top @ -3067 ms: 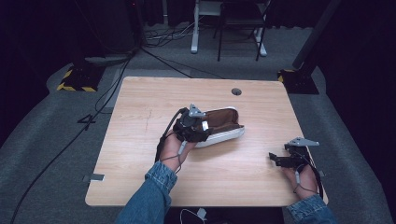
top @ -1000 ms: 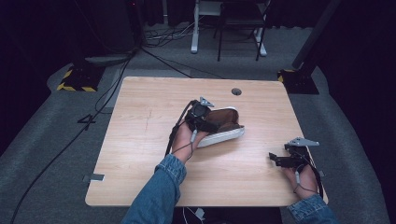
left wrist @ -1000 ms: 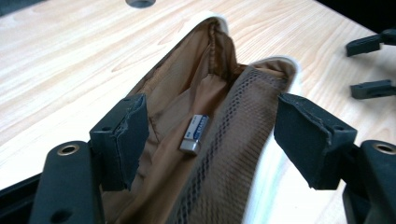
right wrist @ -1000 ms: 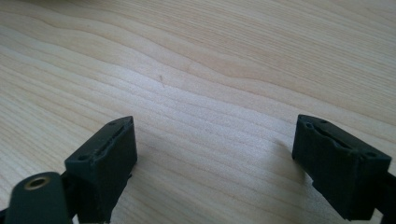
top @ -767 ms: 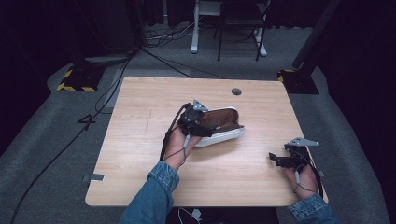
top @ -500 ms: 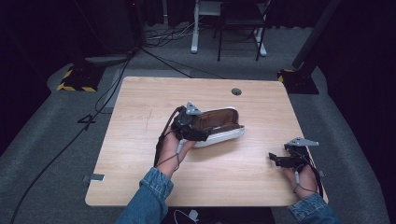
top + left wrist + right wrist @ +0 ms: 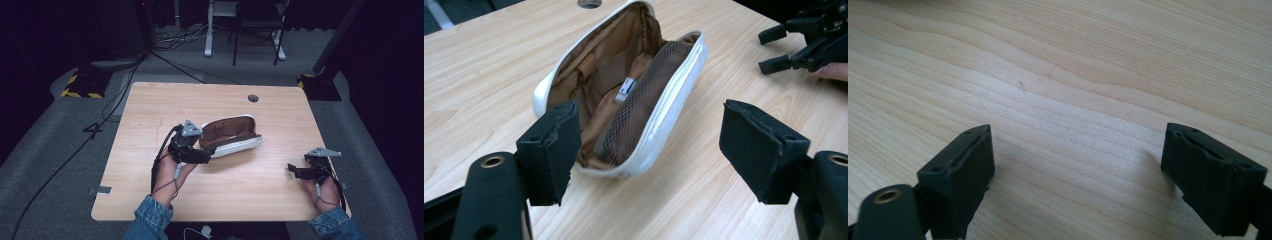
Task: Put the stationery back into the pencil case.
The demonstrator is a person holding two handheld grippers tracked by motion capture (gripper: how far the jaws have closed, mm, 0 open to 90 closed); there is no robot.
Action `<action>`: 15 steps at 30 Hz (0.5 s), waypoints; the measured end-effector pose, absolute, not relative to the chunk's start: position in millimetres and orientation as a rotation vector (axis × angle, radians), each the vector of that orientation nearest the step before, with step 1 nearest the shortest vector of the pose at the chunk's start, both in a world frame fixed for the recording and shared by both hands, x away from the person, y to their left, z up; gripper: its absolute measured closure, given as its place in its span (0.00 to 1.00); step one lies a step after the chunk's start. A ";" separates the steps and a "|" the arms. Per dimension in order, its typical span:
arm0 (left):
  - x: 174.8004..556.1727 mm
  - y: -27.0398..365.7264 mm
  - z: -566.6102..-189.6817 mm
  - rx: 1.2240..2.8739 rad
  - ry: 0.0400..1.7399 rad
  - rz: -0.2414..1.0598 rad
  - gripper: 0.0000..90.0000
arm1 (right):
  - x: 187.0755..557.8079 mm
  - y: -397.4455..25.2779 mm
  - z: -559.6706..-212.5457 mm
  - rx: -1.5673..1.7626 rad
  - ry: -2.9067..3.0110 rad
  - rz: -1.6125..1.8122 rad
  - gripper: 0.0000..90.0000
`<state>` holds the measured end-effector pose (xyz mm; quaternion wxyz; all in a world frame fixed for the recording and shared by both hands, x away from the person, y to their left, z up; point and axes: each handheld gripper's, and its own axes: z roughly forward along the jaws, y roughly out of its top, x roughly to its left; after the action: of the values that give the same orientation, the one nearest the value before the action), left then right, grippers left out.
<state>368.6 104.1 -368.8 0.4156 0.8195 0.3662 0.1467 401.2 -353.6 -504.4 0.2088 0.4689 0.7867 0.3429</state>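
Observation:
A white zip pouch [image 7: 232, 135] lies open in the middle of the wooden table [image 7: 165, 105], its brown lining facing up. In the left gripper view the pouch [image 7: 654, 135] shows a brown mesh pocket [image 7: 639, 100] and a small pale tag [image 7: 626, 89] inside. My left gripper [image 7: 204, 152] sits at the pouch's near left end, and its jaws [image 7: 651, 135] stand open wide, apart from the pouch. My right gripper [image 7: 294, 170] rests near the table's front right corner. It is open [image 7: 1078, 155] over bare wood with nothing between its jaws. It also appears far off as the right gripper [image 7: 804, 45].
A round cable hole [image 7: 253, 98] sits near the table's far edge, behind the pouch. Cables [image 7: 125, 90] run over the grey floor at the left. A yellow-and-black stand base [image 7: 80, 85] and chair legs [image 7: 260, 35] stand beyond the table.
My left gripper has drawn back from over the pouch's left end, toward the person and slightly left. The pouch and the right gripper have stayed put.

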 end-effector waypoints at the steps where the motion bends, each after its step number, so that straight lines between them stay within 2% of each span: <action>1: 366.8 105.9 -368.8 2.061 0.923 0.374 0.28 | 401.2 -353.6 -504.5 1.304 2.189 0.954 0.16; 6: 357.6 121.0 -371.0 2.073 0.943 0.410 0.28 | 401.1 -353.6 -504.5 1.304 2.189 0.954 0.16; 15: 344.0 155.3 -388.0 2.028 1.002 0.395 0.27 | 401.2 -353.6 -504.5 1.304 2.189 0.954 0.16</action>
<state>344.0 155.3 -388.0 0.4100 0.8056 0.3979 0.1570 401.2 -353.6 -504.5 0.2090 0.4688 0.7867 0.3429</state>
